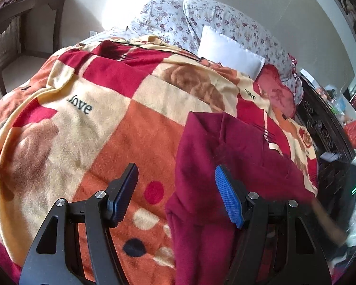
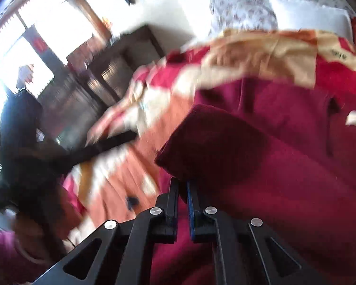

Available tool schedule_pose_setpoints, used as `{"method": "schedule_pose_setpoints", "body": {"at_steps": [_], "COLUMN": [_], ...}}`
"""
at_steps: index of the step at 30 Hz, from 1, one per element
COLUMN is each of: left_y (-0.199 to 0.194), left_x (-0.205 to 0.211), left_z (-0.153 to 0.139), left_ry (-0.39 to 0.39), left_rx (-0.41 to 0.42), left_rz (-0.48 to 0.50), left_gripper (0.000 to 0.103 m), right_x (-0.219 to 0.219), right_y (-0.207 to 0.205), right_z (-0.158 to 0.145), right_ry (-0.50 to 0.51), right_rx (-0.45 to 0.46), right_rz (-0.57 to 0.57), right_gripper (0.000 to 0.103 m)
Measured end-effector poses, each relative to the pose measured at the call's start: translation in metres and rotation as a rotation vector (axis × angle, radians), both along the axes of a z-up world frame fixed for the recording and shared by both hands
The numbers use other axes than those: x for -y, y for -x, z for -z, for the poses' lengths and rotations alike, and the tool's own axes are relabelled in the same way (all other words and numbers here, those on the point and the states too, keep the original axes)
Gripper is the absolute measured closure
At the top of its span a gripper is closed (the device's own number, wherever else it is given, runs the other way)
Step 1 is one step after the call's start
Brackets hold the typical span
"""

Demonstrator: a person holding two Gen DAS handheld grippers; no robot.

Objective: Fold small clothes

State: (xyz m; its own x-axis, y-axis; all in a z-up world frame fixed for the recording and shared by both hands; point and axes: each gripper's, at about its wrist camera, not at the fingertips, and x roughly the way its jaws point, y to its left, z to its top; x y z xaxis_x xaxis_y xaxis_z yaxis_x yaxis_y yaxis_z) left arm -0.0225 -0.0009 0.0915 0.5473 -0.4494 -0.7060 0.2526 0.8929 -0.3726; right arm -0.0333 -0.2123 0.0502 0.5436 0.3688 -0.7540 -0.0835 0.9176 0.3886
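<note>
A dark red garment (image 1: 227, 156) lies on the patterned blanket (image 1: 102, 123) on the bed, at the right of the left wrist view. My left gripper (image 1: 175, 182) is open above the garment's left edge, with its right blue pad (image 1: 227, 197) over the cloth and its left pad over the blanket. In the blurred right wrist view my right gripper (image 2: 182, 190) is shut on a fold of the dark red garment (image 2: 261, 147) and holds it lifted. The left gripper's arm (image 2: 99, 149) shows there as a dark streak at the left.
A white pillow (image 1: 230, 52) and floral pillows (image 1: 225, 21) lie at the head of the bed. A dark carved bedside cabinet (image 1: 320, 123) with clutter stands at the right. A dark wooden table (image 1: 23, 19) stands at the far left. A window (image 2: 28, 42) is behind.
</note>
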Motion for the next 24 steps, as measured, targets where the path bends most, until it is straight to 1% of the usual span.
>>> {"method": "schedule_pose_setpoints", "body": {"at_steps": [1, 2, 3, 4, 7, 9, 10, 11, 12, 13, 14, 15, 17, 18, 19, 20, 21, 22, 23, 24], "left_y": [0.0, 0.002, 0.003, 0.005, 0.009, 0.011, 0.011, 0.012, 0.013, 0.014, 0.016, 0.017, 0.017, 0.016, 0.016, 0.015, 0.015, 0.015, 0.015, 0.015], "left_x": [0.004, 0.009, 0.013, 0.018, 0.035, 0.045, 0.05, 0.055, 0.058, 0.062, 0.068, 0.074, 0.084, 0.089, 0.093, 0.096, 0.099, 0.101, 0.104, 0.106], "left_z": [0.0, -0.001, -0.002, -0.003, -0.003, 0.001, 0.003, 0.006, 0.007, 0.009, 0.012, 0.014, 0.022, 0.026, 0.03, 0.032, 0.034, 0.034, 0.034, 0.032], "left_ry": [-0.004, -0.004, -0.003, -0.006, -0.034, -0.047, -0.051, -0.051, -0.05, -0.05, -0.055, -0.064, -0.096, -0.107, -0.117, -0.13, -0.141, -0.146, -0.145, -0.142], "left_rx": [-0.002, -0.002, 0.003, 0.011, 0.032, 0.029, 0.023, 0.017, 0.013, 0.01, 0.009, 0.008, -0.007, -0.019, -0.027, -0.031, -0.032, -0.032, -0.031, -0.029], "left_rz": [0.006, 0.018, 0.031, 0.045, 0.092, 0.112, 0.12, 0.125, 0.131, 0.137, 0.146, 0.153, 0.163, 0.169, 0.174, 0.177, 0.177, 0.179, 0.183, 0.188], "left_gripper": [0.035, 0.035, 0.035, 0.035, 0.035, 0.035, 0.035, 0.035, 0.035, 0.035, 0.035, 0.035, 0.035, 0.035, 0.035, 0.035, 0.035, 0.035, 0.035, 0.035], "right_x": [-0.004, -0.004, -0.001, 0.006, 0.042, 0.078, 0.102, 0.122, 0.149, 0.165, 0.181, 0.199, 0.227, 0.237, 0.243, 0.245, 0.244, 0.24, 0.237, 0.232], "right_y": [-0.001, 0.0, 0.005, 0.017, 0.07, 0.109, 0.131, 0.149, 0.169, 0.178, 0.185, 0.191, 0.196, 0.197, 0.197, 0.196, 0.193, 0.184, 0.181, 0.175], "right_z": [0.008, 0.012, 0.011, 0.004, -0.03, -0.048, -0.055, -0.056, -0.054, -0.051, -0.045, -0.035, -0.011, 0.002, 0.01, 0.014, 0.015, 0.007, -0.001, -0.009], "right_ry": [0.016, 0.007, -0.022, -0.043, 0.019, 0.06, 0.091, 0.124, 0.169, 0.184, 0.179, 0.137, -0.005, -0.121, -0.193, -0.243, -0.245, -0.168, -0.102, -0.033], "right_rx": [-0.035, -0.066, -0.081, -0.068, 0.021, 0.051, 0.051, 0.045, 0.027, 0.004, -0.027, -0.052, -0.088, -0.076, -0.054, -0.029, -0.015, -0.006, 0.004, 0.011], "right_rz": [0.001, 0.002, 0.002, 0.014, 0.127, 0.256, 0.347, 0.427, 0.53, 0.587, 0.637, 0.677, 0.731, 0.741, 0.733, 0.722, 0.715, 0.703, 0.684, 0.663], "right_gripper": [0.096, 0.096, 0.096, 0.096, 0.095, 0.089, 0.068, 0.038, 0.026, 0.019, 0.019, 0.019, 0.02, 0.021, 0.032, 0.058, 0.068, 0.076, 0.088, 0.091]}}
